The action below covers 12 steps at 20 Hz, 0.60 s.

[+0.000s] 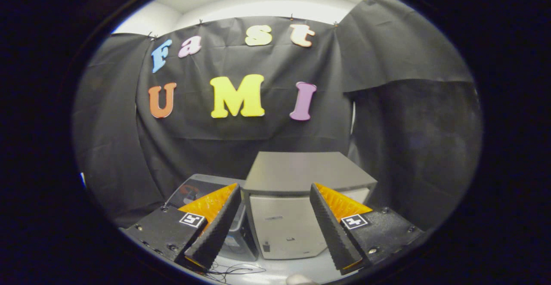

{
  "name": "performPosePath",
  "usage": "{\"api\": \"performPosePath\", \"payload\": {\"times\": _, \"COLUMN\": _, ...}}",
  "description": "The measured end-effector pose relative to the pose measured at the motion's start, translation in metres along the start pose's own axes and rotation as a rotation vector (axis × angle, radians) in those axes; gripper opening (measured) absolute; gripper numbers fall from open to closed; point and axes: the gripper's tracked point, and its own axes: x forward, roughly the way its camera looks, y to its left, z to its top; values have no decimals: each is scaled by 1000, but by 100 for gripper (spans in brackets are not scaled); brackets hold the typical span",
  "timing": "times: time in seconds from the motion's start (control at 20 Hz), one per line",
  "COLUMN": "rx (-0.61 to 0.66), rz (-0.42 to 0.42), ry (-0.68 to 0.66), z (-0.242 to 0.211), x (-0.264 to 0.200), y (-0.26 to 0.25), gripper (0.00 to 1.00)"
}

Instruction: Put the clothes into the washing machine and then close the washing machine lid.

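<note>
Though gripper (275, 227) agape, one washing machine (297, 207).

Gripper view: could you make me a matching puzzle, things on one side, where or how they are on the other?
1 tool
2 pale box-shaped machine
3 dark appliance
4 thin cable

A partly behind the left finger
B open, holding nothing
C lying loose near the left finger's base
D just ahead, between the fingers

Pairs: 1-B, 2-D, 3-A, 4-C
</note>
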Motion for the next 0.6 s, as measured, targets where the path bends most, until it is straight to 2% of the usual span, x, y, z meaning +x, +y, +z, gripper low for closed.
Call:
{"api": "performPosePath", "payload": {"times": 0.2, "rx": 6, "rz": -37, "ry": 29, "z": -44, "x": -52, "y": -54, "gripper": 100}}
{"api": "performPosePath", "payload": {"times": 0.4, "rx": 22, "rz": -27, "ry": 75, "z": -87, "x": -98, "y": -85, "gripper": 100}}
{"api": "performPosePath", "payload": {"times": 0.6, "rx": 50, "rz": -5, "ry": 97, "z": -109, "x": -129, "y": -103, "gripper": 100}}
